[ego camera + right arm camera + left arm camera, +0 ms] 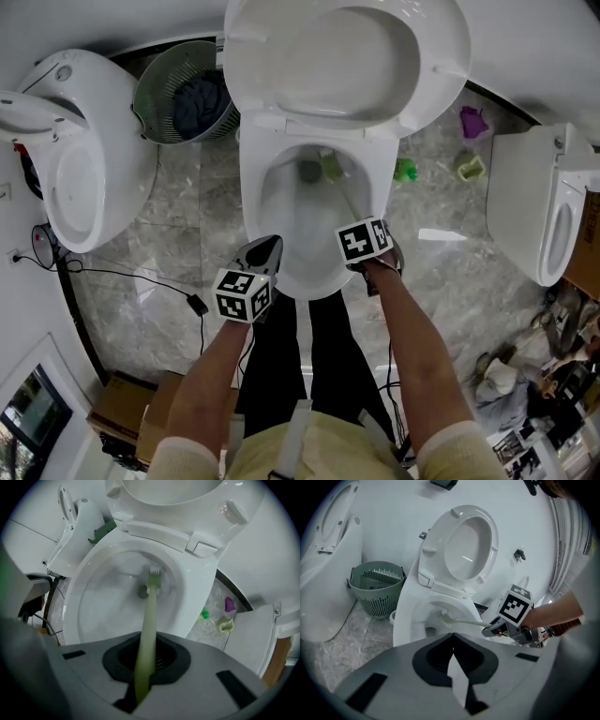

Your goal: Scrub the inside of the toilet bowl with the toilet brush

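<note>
Each gripper's cube shows black-and-white square markers, and no other print can be read. In the head view both bare forearms reach forward over the front rim of the toilet bowl (281, 202).

The right gripper (144, 674) sits at the rim's right front. Its jaws are clamped on the pale green handle of the toilet brush (149, 616), which slants down into the bowl. The bristle head lies near the drain opening at the bottom.

The left gripper (262, 253) hovers at the rim's left front, apart from the brush. Its jaws look drawn together on nothing, though a thin pale sliver shows between them.

The seat and lid (347, 56) stand raised behind the bowl. A green basket (150, 89) holding dark cloth stands just left of the toilet. Another white fixture (84, 169) stands further left and a third (534, 206) to the right. Marble floor (187, 206) lies open on either side. A black cable (131, 275) runs across it on the left, and small purple (473, 122) and green (405, 170) items lie on the right.
</note>
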Motion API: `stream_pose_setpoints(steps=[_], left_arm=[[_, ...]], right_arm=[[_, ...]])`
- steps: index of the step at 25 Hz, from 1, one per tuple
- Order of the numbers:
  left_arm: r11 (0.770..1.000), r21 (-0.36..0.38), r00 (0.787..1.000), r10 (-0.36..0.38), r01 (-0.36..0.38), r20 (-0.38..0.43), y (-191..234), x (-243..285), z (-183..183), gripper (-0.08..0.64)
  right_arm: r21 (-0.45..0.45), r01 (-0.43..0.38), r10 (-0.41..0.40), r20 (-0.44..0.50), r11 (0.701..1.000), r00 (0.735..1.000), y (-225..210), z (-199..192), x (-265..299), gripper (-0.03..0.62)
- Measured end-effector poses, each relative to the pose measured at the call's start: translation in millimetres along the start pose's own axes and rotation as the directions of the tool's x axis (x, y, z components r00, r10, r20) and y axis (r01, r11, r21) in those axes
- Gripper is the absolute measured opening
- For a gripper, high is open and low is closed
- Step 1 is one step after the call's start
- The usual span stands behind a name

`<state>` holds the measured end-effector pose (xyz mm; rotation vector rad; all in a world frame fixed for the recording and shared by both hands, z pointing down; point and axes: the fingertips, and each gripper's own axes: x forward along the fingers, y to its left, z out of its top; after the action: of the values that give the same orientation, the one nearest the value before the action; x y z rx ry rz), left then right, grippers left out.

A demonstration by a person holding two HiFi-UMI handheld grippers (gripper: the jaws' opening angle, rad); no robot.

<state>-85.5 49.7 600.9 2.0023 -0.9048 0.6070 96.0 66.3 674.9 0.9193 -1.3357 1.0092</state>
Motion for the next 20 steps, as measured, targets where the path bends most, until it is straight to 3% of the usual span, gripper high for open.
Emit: stream_pose_setpoints(steps=[4,10,20], left_arm=[[1.000,0.013,1.000,-0.014,0.014,-0.012,-2.6,0.3,-0.4,0.011],[0.999,0.029,1.000,-0.029,0.029,-0.004,-6.5,-3.6,0.7,0.011],[1.000,0.020,1.000,-0.012,0.012,-0.012,-5.4,-9.4,-8.0,0.011]], right_arm=[[0.030,0.014,-0.014,-0.019,0.999,1.000,-5.2,-17.1,-3.1,0.028],[-0.015,0.077,-0.078,-0.067,0.997,0.995,-13.7,-46.2,-7.7,0.028],[-0.069,0.046,-0.057,-0.158,0.997,0.986,4.0,-88.3,-12.5,0.028]])
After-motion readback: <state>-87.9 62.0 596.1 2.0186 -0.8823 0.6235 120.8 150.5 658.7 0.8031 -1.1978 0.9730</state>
